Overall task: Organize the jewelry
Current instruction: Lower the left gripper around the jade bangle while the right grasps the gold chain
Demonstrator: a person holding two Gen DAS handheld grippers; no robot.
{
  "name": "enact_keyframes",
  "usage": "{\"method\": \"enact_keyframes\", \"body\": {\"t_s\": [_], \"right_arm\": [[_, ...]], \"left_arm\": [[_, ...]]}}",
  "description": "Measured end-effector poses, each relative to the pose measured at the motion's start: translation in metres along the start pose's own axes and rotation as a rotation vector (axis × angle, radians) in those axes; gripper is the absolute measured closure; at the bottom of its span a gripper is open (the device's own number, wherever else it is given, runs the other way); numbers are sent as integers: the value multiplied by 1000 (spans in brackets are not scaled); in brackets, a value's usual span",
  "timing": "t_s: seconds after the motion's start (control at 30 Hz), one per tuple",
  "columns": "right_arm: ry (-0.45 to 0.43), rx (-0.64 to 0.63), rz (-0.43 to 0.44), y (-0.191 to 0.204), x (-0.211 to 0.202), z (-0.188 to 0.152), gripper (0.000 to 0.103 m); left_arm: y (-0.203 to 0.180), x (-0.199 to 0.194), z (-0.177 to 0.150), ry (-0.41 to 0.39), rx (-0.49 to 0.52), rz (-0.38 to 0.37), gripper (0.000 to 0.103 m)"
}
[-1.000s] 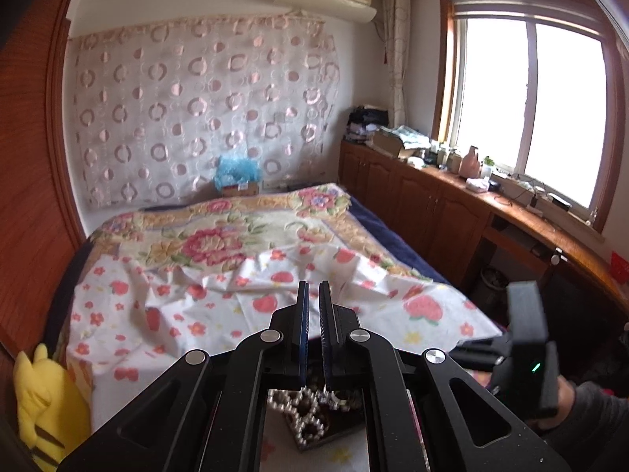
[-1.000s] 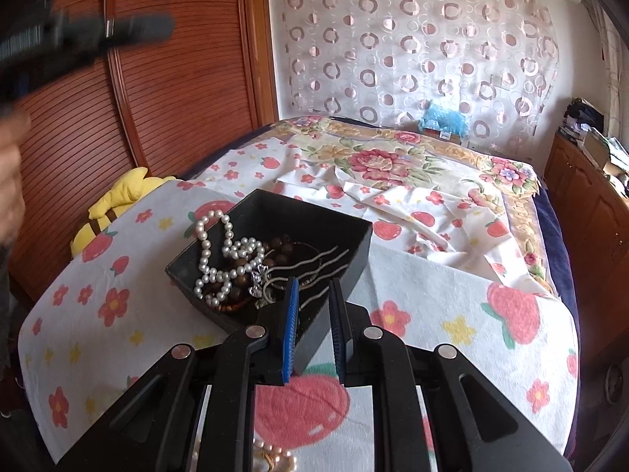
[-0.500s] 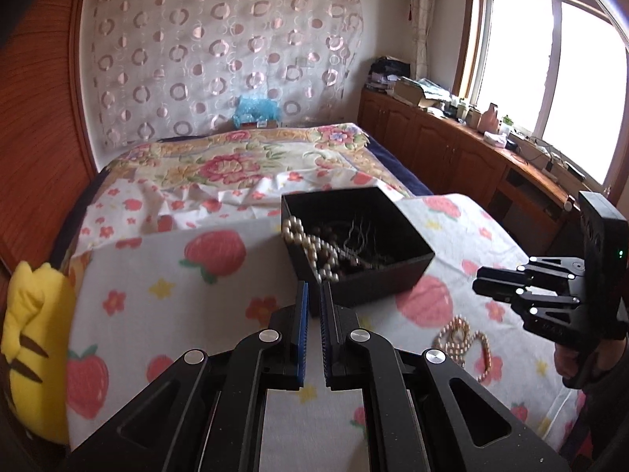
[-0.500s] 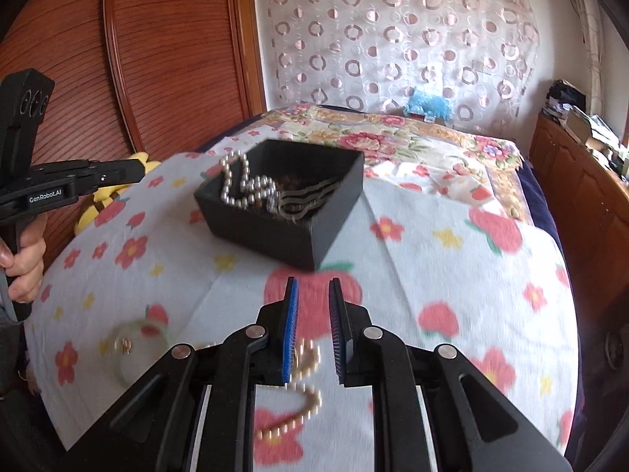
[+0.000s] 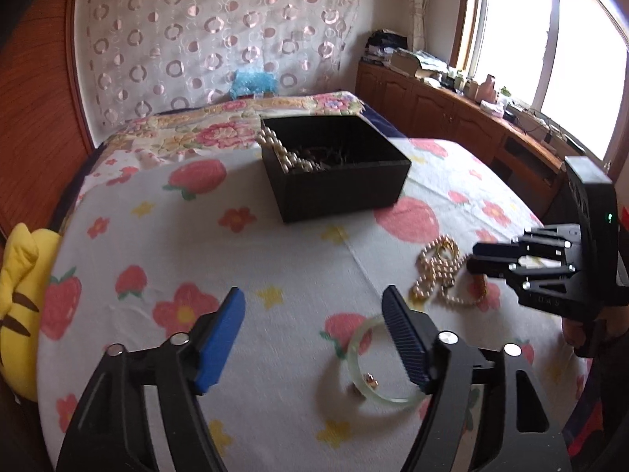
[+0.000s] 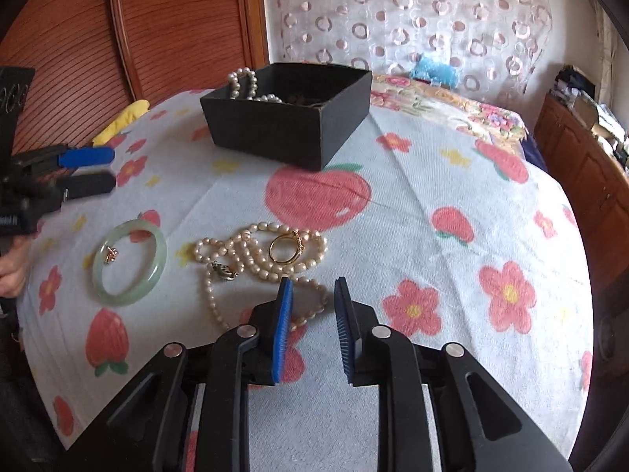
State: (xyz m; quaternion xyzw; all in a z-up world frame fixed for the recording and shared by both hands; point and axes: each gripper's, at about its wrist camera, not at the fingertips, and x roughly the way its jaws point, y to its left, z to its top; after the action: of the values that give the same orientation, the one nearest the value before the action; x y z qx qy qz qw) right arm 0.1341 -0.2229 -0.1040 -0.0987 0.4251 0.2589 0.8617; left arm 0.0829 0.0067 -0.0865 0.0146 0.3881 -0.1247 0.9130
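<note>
Left gripper (image 5: 312, 306): jaws just opened wide, empty, above the green bangle (image 6: 129, 262) on the bedspread (image 6: 412, 181). Bangle judged rigid, slick, breakable; grip across its rim. Pearl necklace (image 6: 251, 259) and gold ring (image 6: 286, 247) beside it: limp, light. Right gripper (image 6: 312, 306): jaws parting slightly, empty. Black box (image 6: 291, 118) beyond. No legible writing.

A bed (image 5: 118, 236) with a flower-print sheet fills the room. Behind it hangs a curtain (image 5: 220, 39) with circle patterns. A wooden wardrobe (image 6: 157, 31) stands on one side, low wooden cabinets (image 5: 432, 110) under a bright window (image 5: 550, 47) on the other.
</note>
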Motion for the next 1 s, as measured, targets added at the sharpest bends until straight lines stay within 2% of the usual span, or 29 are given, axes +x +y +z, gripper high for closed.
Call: {"method": "enact_keyframes", "body": {"t_s": [0.23,0.33,0.5,0.63,0.87,0.93,1.0], "right_arm": [[-5,-15,-12,1,2,-2,79],[-6,-15,-12,0,1,-1,79],[-6,-16,-13,1,1,-2,79],[-6,-17,-15,2,1,-2,79],[-6,-17,-15,2,0,-2,79],[-6,-16,-14,1,0,-2,79],[-6,-17,-15,1,0,-2,79]], "left_arm": [[-16,9,-19,63,21,-23,29],[-26,10,-25,73,37,-36,23],[-39,16,-29,101,60,-57,22],[-50,24,-31,125,95,-53,22],[-57,27,-30,122,129,-20,22],[-58,27,-31,117,144,-3,24],[-58,25,-31,105,156,-3,34]]}}
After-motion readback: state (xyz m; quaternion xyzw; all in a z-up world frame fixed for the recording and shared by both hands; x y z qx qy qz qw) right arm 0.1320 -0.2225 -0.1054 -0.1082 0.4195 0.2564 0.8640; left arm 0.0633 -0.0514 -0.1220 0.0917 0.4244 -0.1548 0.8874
